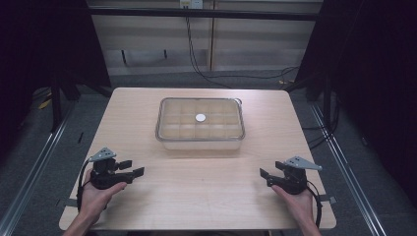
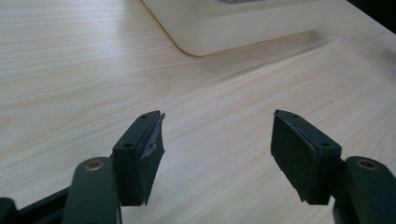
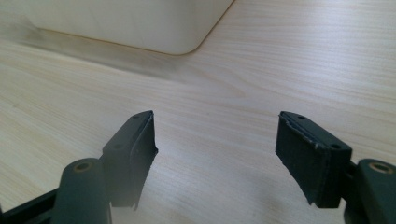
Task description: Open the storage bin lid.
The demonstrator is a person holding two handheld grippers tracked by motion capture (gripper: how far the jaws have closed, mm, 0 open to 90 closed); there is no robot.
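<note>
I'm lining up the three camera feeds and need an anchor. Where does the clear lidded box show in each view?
High view: the clear lidded box sits at the table's middle, beyond both grippers.
Left gripper view: its near left corner is at the top, right of centre.
Right gripper view: its near right corner is at the top left.
Shared landmark: the light wooden table under the box.

Pale wooden table (image 1: 196,196), perhaps laminate
</note>
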